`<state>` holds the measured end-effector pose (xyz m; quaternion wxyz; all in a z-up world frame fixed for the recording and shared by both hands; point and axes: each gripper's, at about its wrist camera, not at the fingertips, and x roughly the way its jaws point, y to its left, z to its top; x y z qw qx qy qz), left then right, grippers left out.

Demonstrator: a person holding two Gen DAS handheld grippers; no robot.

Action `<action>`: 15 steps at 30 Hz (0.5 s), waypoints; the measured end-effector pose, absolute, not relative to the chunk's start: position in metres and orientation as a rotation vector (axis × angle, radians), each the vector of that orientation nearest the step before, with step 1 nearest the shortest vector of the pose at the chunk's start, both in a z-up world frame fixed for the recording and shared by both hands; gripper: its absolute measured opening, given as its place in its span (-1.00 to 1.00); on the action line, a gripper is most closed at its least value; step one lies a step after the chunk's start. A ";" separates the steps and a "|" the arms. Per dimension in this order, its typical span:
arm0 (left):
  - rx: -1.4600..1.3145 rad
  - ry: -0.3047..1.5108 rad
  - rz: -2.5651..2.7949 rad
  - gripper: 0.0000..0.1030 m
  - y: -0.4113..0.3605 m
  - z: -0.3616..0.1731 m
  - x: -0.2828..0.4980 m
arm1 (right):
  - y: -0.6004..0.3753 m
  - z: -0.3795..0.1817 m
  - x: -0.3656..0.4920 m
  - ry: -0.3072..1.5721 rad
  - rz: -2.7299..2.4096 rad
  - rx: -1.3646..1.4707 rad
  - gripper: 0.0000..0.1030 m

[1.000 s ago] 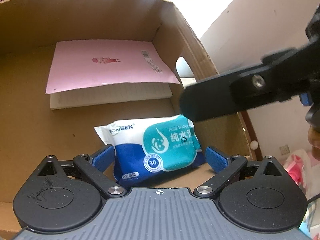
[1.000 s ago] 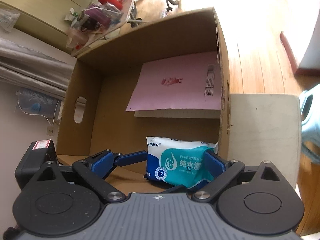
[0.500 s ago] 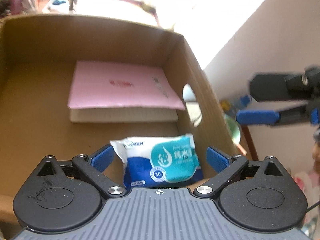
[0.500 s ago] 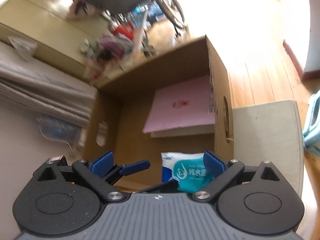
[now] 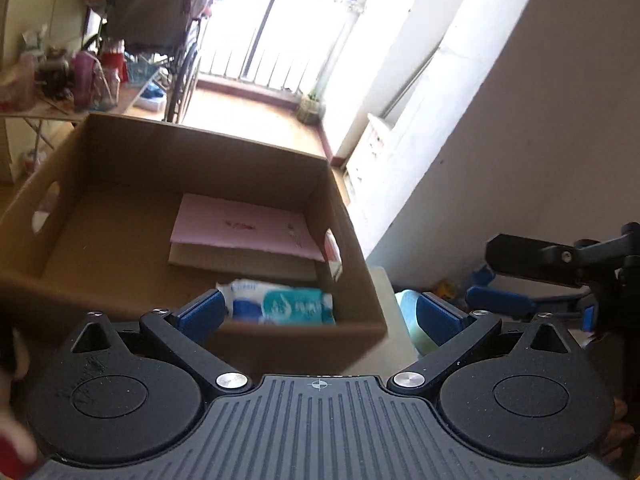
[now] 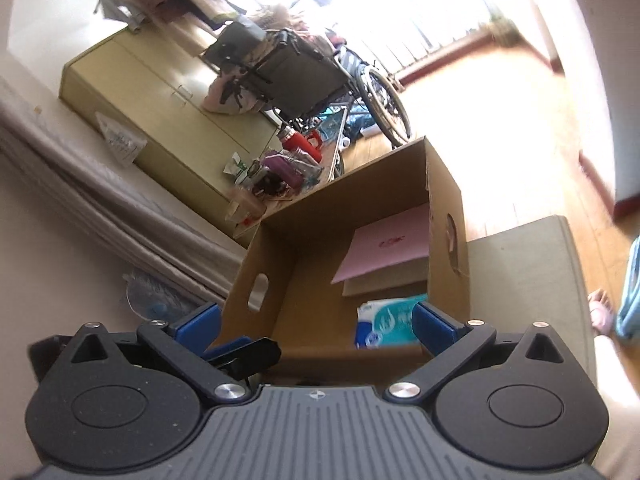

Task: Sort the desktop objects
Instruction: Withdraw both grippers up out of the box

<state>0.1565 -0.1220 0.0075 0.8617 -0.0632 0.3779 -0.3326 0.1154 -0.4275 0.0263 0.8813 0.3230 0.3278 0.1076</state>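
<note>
A brown cardboard box (image 5: 352, 216) (image 6: 446, 196) stands open. Inside lie a blue and teal wet-wipes pack (image 5: 282, 306) (image 6: 390, 320) near the front right corner and a pink envelope (image 5: 244, 230) (image 6: 386, 246) on a cardboard sheet behind it. My left gripper (image 5: 318, 316) is open and empty, held above and in front of the box. My right gripper (image 6: 316, 320) is open and empty, also above the box's near wall. The right gripper shows at the right edge of the left wrist view (image 5: 520, 284).
The box rests on a pale table (image 6: 524, 272). A wheelchair (image 6: 312, 64), a cluttered side table (image 6: 280, 168) and a yellow cabinet (image 6: 152, 112) stand beyond. A white wall (image 5: 520, 140) is to the right, a balcony window (image 5: 288, 24) behind.
Both grippers have pulled up and back out of the box, still open. The wipes pack stays on the box floor. The right gripper moved away to the right.
</note>
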 end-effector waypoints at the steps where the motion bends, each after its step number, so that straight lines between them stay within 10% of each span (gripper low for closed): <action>1: -0.128 0.790 -0.693 0.99 -0.118 0.009 0.147 | -0.423 0.027 0.108 0.673 0.221 0.651 1.00; 15: -0.051 0.768 -0.451 0.99 -0.055 -0.025 0.078 | -0.362 0.032 0.084 0.709 0.330 0.453 1.00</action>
